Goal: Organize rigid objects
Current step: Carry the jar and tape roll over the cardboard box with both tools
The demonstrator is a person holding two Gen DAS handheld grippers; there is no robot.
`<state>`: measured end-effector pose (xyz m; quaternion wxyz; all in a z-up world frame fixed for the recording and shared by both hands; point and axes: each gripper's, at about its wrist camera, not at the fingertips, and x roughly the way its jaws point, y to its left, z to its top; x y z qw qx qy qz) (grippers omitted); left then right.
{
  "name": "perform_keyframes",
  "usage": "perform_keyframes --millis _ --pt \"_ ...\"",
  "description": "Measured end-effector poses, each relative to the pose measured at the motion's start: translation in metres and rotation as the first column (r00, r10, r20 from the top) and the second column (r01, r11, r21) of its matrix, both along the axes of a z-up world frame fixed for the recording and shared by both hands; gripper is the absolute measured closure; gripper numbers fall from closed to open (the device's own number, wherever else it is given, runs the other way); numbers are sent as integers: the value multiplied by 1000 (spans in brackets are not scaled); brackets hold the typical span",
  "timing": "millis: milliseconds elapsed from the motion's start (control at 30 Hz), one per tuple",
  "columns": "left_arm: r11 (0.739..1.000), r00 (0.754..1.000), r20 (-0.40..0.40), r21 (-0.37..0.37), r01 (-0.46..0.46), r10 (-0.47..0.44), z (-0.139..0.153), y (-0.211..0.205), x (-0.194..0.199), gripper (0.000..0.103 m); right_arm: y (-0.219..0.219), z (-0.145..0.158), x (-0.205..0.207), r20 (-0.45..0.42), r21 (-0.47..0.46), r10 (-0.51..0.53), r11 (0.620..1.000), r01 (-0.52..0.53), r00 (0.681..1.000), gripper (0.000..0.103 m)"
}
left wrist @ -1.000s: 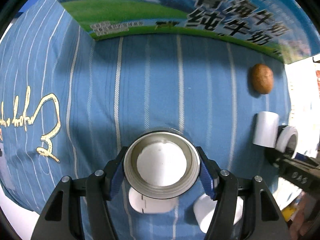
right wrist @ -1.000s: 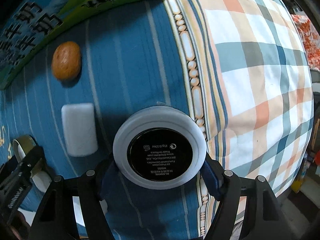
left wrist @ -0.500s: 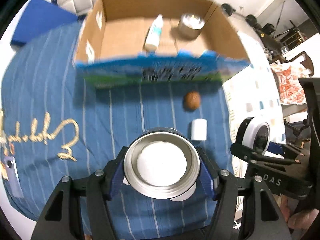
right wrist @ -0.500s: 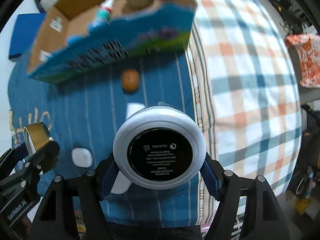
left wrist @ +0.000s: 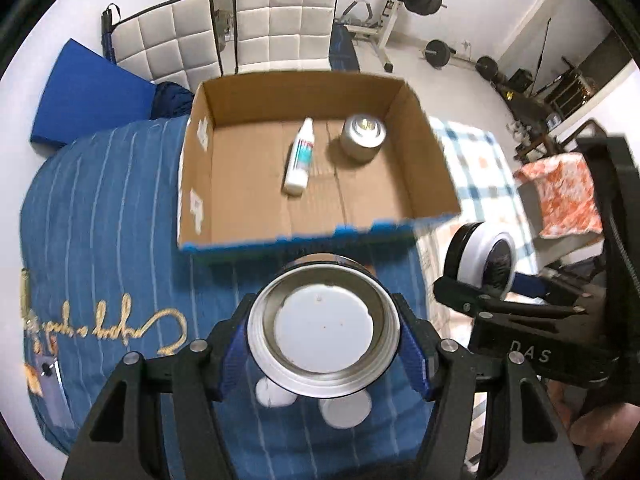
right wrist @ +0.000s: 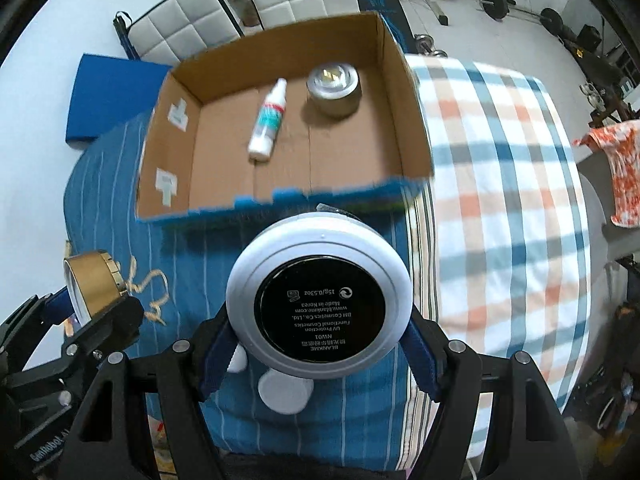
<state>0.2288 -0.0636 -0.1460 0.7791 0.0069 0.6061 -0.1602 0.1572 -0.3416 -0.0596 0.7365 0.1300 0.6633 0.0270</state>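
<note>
1. 2 grippers raised near cardboard box [left wrist: 200, 184].
2. Left gripper [left wrist: 324, 340] clamped on metal lid [left wrist: 324, 320].
3. Right gripper [right wrist: 320, 328] clamped on cosmetic compact [right wrist: 320, 304].
4. Inside box: white bottle [left wrist: 299, 158] lying beside metal tin [left wrist: 362, 138].

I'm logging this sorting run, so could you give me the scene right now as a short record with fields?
left gripper: shut on gold-sided metal lid, held above the blue striped cloth
right gripper: shut on white compact case
cardboard box: open, holds white squeeze bottle lying down and silver tin upright, apart
left on cloth: two small white items
checked cloth: right of box
</note>
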Motion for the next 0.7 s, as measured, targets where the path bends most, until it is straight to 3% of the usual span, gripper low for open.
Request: perform_keyframes --millis 100,333,533,700 --pt "999 1000 -4 -45 -21 21 7 1 32 41 -4 6 23 6 7 -9 1000 9 1000 27" --pt "999 999 1 -19 -43 43 -3 -4 113 41 -9 -10 96 -18 7 -22 1000 22 1000 27" --pt "998 992 -112 20 -60 62 -58 -7 171 41 -2 -67 149 -93 -35 -8 999 5 996 27" --pt "993 970 -225 95 -75 95 -127 -2 207 41 4 -126 177 -180 -68 -3 998 -9 984 27"
